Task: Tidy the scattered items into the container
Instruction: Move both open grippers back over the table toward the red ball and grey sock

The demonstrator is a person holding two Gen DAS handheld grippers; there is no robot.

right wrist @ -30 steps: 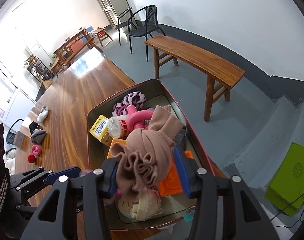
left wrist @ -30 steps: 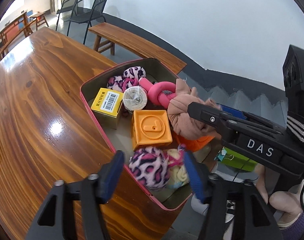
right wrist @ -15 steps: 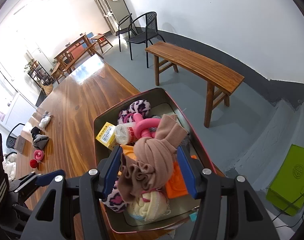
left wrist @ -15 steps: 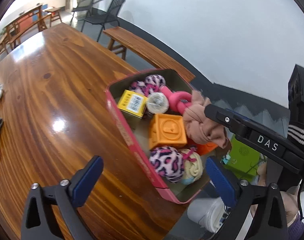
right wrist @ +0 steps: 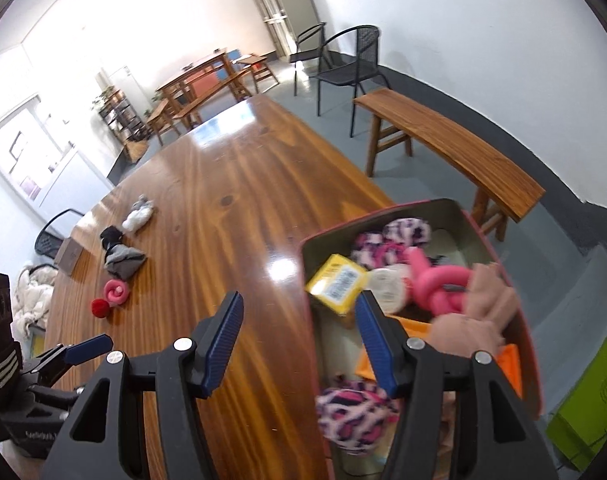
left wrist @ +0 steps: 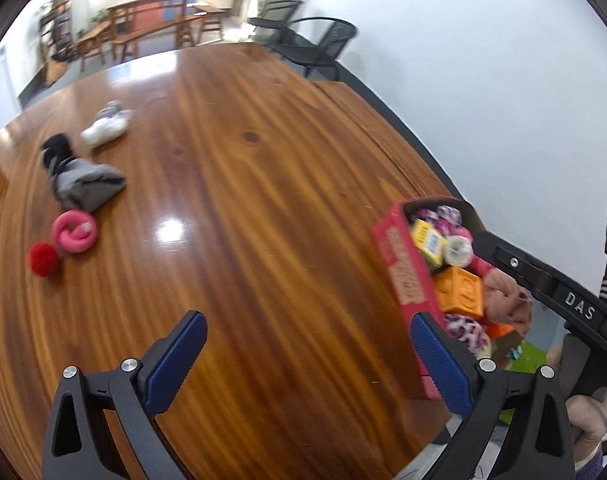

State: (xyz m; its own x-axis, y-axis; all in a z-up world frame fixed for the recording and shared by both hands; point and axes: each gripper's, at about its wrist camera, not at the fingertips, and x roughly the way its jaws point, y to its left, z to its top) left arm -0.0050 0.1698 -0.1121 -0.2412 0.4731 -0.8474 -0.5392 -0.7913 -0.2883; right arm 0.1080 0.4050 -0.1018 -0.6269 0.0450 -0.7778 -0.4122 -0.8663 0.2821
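My left gripper (left wrist: 305,354) is spread as wide as it goes over the bare wooden table (left wrist: 263,184), with nothing between its blue pads. My right gripper (right wrist: 297,342) is partly spread and its jaws are opening; nothing is pinched, and its right finger hangs over the rim of the red tin (right wrist: 531,360) at the table's end. The tan cloth bundle (right wrist: 467,326) lies inside the tin beside one yellow box (right wrist: 337,284), one pink knotted ring (right wrist: 435,288) and one orange block (left wrist: 461,292). Five things lie loose on the table: one white sock bundle (left wrist: 105,128), one black one (left wrist: 55,152), one grey one (left wrist: 89,186), one pink coil (left wrist: 74,232), one red pompom (left wrist: 42,259).
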